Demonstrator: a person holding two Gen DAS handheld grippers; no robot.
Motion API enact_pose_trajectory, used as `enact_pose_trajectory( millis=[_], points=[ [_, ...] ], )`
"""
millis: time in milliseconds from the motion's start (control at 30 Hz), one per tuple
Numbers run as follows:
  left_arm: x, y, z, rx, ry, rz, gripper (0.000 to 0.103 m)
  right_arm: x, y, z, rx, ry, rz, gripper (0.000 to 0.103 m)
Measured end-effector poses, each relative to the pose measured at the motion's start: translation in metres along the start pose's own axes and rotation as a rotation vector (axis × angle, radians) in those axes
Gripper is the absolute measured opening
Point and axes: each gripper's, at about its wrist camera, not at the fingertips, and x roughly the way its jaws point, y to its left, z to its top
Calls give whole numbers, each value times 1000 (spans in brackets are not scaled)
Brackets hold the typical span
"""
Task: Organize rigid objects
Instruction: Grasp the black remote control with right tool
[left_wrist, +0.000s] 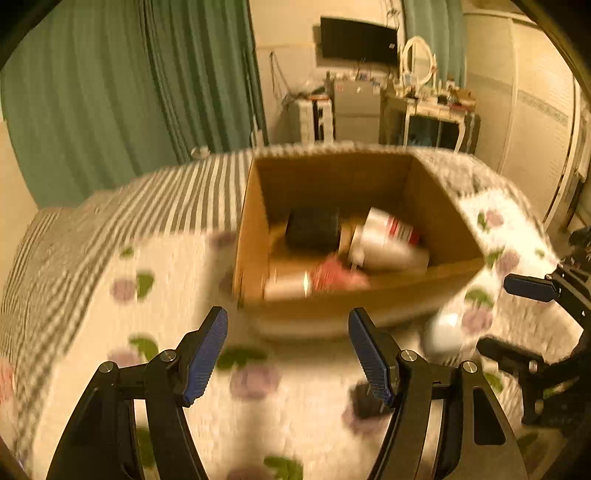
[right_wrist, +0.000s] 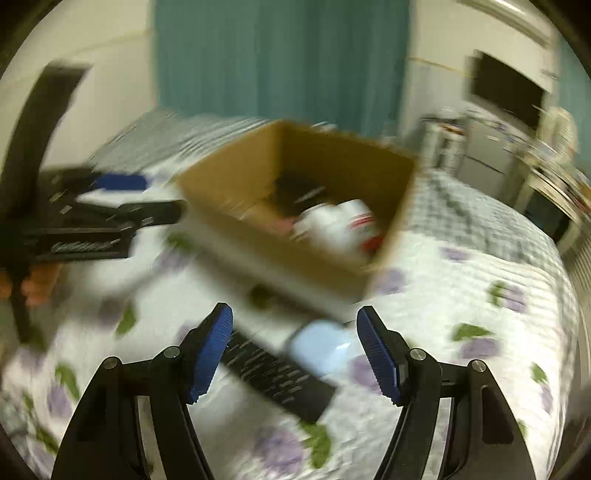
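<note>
- The left gripper (left_wrist: 288, 354) hovered over the flowered bed cover (left_wrist: 177, 258) near the front wall of the cardboard box (left_wrist: 255, 206); its jaws were spread and nothing was between them.
- Inside the box lay a white bottle with a red label (left_wrist: 388, 240), a dark block (left_wrist: 312, 227) and a reddish thing (left_wrist: 338, 275). They looked already sorted.
- In front of the box, on the cover, lay a black remote control (right_wrist: 280, 376). It seemed stiff, light and flat, so a grip across its narrow sides near the middle should hold.
- Touching its far end lay a pale blue rounded case (right_wrist: 321, 347). It looked smooth and probably slippery; I would pinch its flatter faces.
- The right gripper (right_wrist: 295, 354) hung above both things, its jaws wide apart and pressing on neither.
</note>
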Motion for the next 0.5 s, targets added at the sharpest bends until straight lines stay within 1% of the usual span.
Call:
enact_pose_trajectory(
  millis=[33,100,133,167,233,267,333,433,500],
  points=[
    [2,2,-10,-7,18,14,71,6,8,-1,-40,17,16,70],
    [6,4,-27,7,38,55,71,26,26,-6,-115,85,35,70],
    [8,5,-36,10,50,61,71,36,33,-9,-149,122,37,70],
    [9,7,-41,4,59,60,71,50,40,-15,-192,171,22,70],
    [12,11,-51,-15,79,49,71,71,45,-25,-230,246,8,68],
    [14,12,-53,-20,89,48,71,78,44,-27,-234,267,0,65],
    [16,14,-55,-28,101,52,71,88,43,-29,-243,284,-27,65],
    [16,15,-56,-30,95,39,71,101,41,-31,-267,301,-59,65],
    [16,14,-58,-28,96,39,71,110,40,-31,-268,324,-62,64]
  ],
)
